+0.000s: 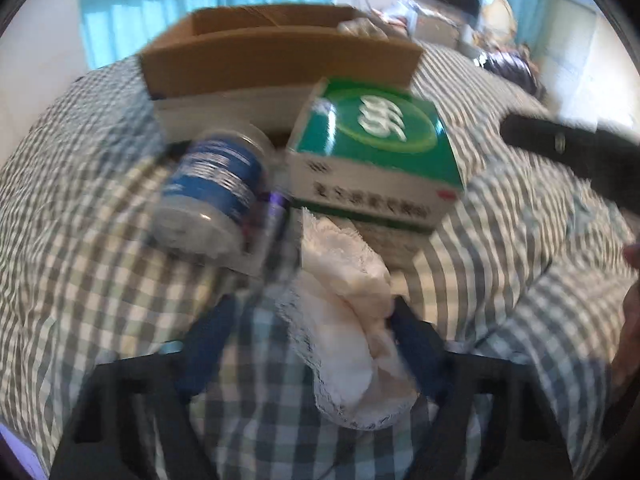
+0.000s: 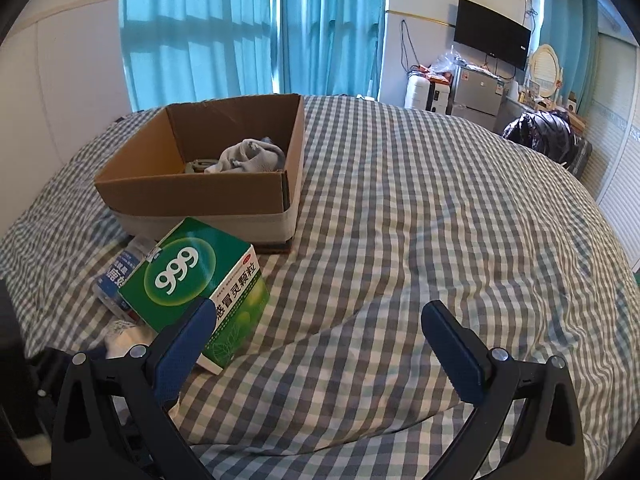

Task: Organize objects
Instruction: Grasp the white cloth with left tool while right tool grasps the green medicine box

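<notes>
A white gauze roll (image 1: 352, 320) lies on the checked bedspread between the open fingers of my left gripper (image 1: 312, 316), touching the right finger. Beyond it are a green 999 medicine box (image 1: 376, 152) and a blue-labelled bottle (image 1: 212, 188) on its side. The left wrist view is blurred. In the right wrist view the green box (image 2: 196, 284) lies left of my open, empty right gripper (image 2: 320, 320), with the bottle (image 2: 120, 276) and the gauze (image 2: 124, 336) behind it. An open cardboard box (image 2: 200, 188) holding grey cloth (image 2: 252, 156) stands further back.
The checked bedspread (image 2: 420, 220) stretches wide to the right. The cardboard box also shows in the left wrist view (image 1: 280, 60). Blue curtains, a fridge (image 2: 476, 92), a wall TV and a black bag (image 2: 544, 136) stand past the bed.
</notes>
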Motion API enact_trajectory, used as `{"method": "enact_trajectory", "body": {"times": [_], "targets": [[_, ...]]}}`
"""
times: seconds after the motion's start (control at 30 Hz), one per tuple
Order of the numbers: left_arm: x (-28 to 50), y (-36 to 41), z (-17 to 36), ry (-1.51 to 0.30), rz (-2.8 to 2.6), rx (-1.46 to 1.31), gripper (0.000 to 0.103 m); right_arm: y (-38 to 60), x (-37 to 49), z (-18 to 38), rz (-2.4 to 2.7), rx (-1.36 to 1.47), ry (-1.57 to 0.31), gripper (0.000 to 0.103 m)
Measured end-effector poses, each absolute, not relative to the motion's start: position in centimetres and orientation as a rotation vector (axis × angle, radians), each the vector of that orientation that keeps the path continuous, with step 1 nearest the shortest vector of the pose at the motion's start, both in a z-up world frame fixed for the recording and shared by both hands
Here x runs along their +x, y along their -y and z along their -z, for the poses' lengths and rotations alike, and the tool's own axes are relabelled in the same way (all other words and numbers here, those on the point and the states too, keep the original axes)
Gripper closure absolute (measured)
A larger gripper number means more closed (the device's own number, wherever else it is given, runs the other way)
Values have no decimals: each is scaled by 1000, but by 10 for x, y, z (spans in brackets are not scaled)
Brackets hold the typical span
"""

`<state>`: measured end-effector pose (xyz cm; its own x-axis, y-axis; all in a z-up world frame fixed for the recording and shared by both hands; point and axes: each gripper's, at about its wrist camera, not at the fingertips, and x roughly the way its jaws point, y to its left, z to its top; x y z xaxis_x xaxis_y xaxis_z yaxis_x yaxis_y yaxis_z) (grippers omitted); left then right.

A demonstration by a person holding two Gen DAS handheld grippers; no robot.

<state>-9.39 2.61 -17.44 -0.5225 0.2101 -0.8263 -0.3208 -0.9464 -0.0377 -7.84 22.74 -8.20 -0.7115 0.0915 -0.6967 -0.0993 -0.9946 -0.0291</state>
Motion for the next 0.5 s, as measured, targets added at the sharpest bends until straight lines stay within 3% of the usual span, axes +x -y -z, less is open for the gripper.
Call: {"method": "enact_trajectory", "body": {"times": [0.03,0.07,0.13,0.33,0.5], "targets": [[-93,-27,173,-175,-2496,-1322,41,-227,-77,81,-2814,-1139,-7,0],[-91,-28,171,-172,-2485,-1308,61,-226,-77,80,-2814,-1135,-1,0],[-88,-27,166,-154,-2466,-1291,85,-223,-74,77,-2811,-1129,15,0],[-91,-7,143,-284,-2661,-1209,88,-207,-71,72,-2835,-1124,24,0],[-106,33,136,-214,-2791,-1221,88,-179,-74,86,-2851,-1172,5,0]]}}
